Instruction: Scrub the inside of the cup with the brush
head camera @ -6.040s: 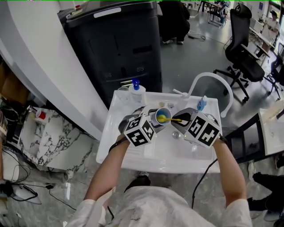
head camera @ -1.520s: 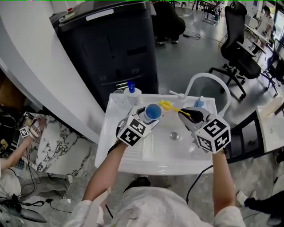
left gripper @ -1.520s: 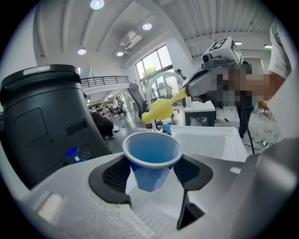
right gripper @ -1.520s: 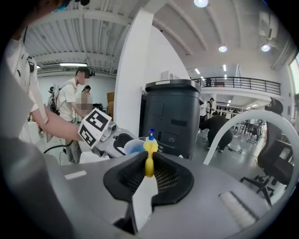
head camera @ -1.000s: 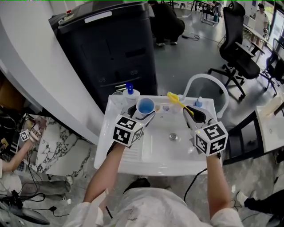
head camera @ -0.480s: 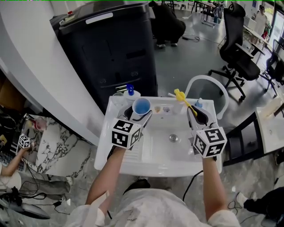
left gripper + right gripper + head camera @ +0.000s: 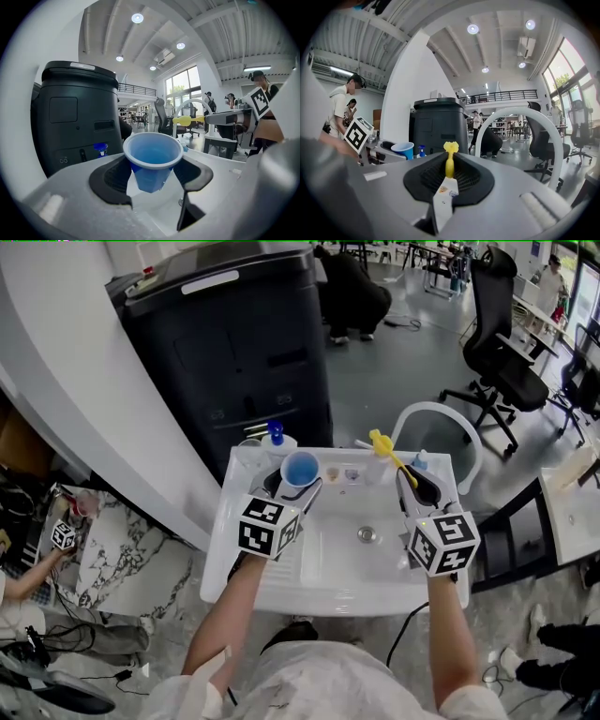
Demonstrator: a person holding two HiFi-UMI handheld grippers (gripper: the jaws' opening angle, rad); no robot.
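Note:
My left gripper is shut on a blue plastic cup, held upright over the back left of the white sink. In the left gripper view the cup sits between the two dark pads, mouth up, with nothing inside. My right gripper is shut on a yellow brush, whose head points up and away over the sink's back right. In the right gripper view the brush stands between the pads, and the cup shows at the left. Brush and cup are apart.
A bottle with a blue cap stands at the sink's back left corner, and a small blue-topped bottle at the back right. The drain lies mid-basin. A white arched faucet rises behind. A black bin stands beyond.
The brush has come out of the cup. Both grippers have drawn apart and moved toward the back of the sink; the cup now stands upright and the brush points upward.

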